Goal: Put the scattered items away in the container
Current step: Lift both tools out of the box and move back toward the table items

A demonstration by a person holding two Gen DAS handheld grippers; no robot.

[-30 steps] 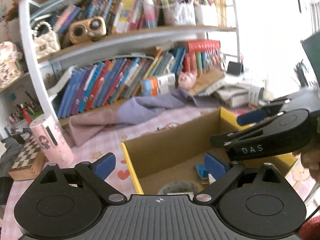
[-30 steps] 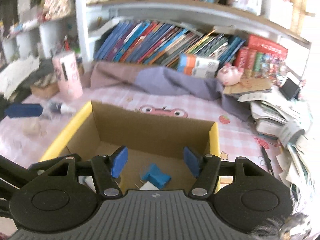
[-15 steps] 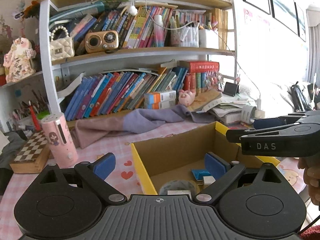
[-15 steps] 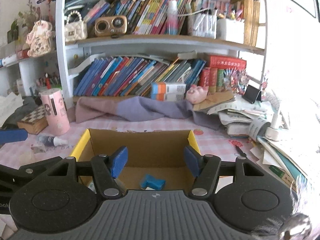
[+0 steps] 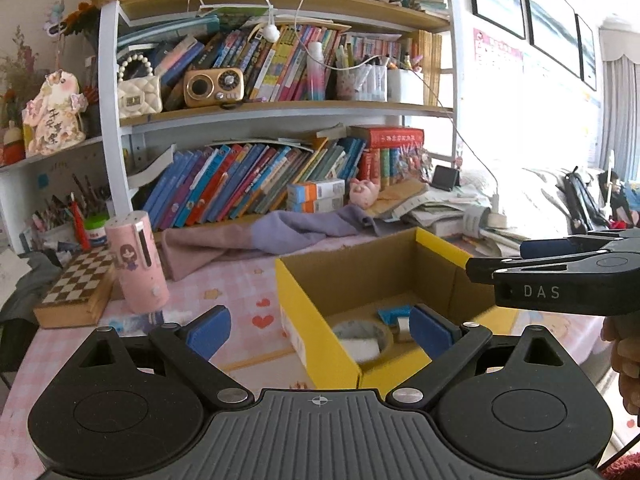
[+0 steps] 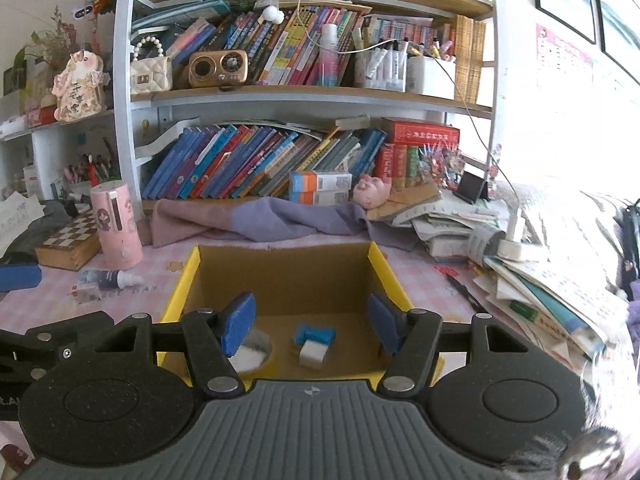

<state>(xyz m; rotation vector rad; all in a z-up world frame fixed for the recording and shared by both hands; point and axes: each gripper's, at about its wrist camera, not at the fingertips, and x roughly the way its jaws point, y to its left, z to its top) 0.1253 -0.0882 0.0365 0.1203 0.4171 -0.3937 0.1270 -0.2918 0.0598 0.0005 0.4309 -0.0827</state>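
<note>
Pulling back from the cardboard box at lower centre, both the left gripper and right gripper are held apart, empty; its contents are deposited, leaving the small bottle outside.

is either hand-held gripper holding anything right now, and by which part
Nothing is held: the left hand-held gripper and the right hand-held gripper both stand open and empty above the cardboard box.

The left tongs and right tongs are both standing apart and gripping nothing, angling slightly downward at lower centre frame.
</note>
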